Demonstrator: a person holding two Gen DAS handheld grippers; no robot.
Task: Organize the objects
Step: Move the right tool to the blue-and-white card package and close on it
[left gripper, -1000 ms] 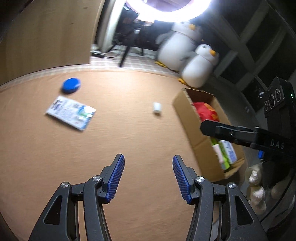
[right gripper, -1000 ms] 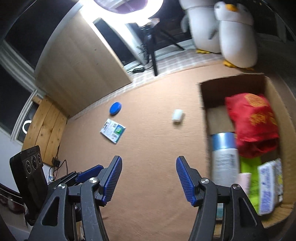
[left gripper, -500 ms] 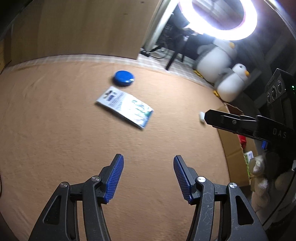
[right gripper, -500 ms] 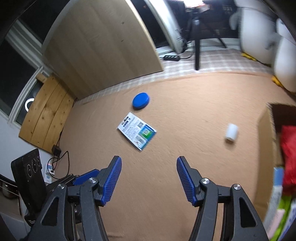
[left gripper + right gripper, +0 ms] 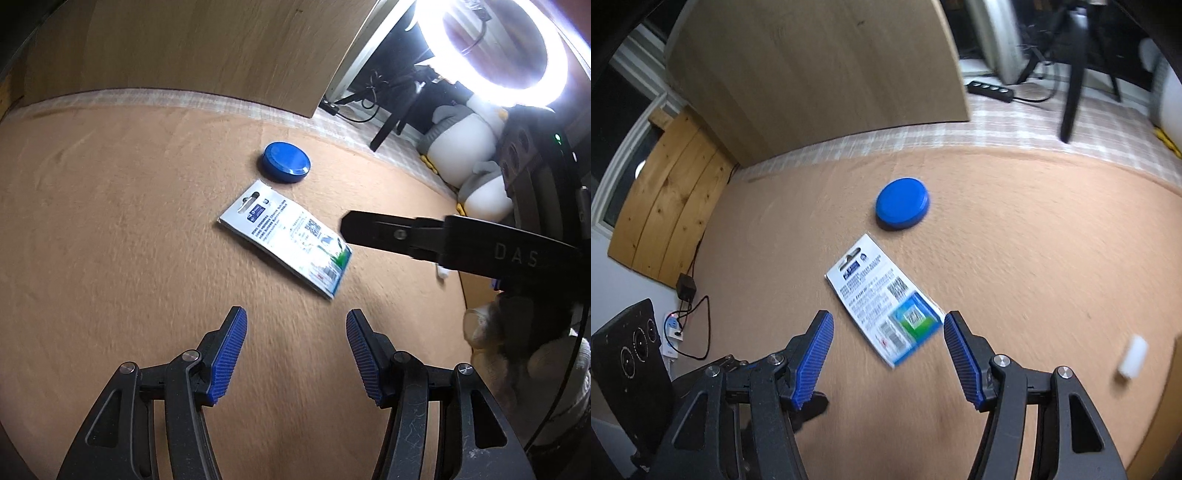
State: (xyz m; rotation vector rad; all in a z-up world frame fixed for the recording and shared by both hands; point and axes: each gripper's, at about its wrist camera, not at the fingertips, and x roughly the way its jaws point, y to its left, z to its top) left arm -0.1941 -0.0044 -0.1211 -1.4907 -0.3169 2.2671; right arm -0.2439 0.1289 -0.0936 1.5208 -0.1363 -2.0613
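A flat white and blue printed packet [image 5: 284, 245] [image 5: 884, 301] lies on the tan carpet. Just beyond it sits a round blue lid [image 5: 287, 161] [image 5: 902, 203]. My left gripper [image 5: 295, 341] is open and empty, short of the packet's near corner. My right gripper [image 5: 888, 345] is open above the packet's near end, its pads not touching it. In the left wrist view one black finger [image 5: 406, 234] of the right gripper crosses from the right. A small white cylinder [image 5: 1133, 356] lies at the right, blurred.
A wooden board [image 5: 820, 74] leans at the back, with pale checked flooring [image 5: 997, 133] along the carpet's far edge. A lit ring lamp [image 5: 495, 48], its tripod leg [image 5: 1071, 99], a power strip [image 5: 990, 90] and plush penguins [image 5: 461, 147] stand behind. A gloved hand [image 5: 517, 339] shows at right.
Both grippers swung left, away from the cardboard box, which has left view. The packet and blue lid now sit closer and more central. Jaw openings are unchanged.
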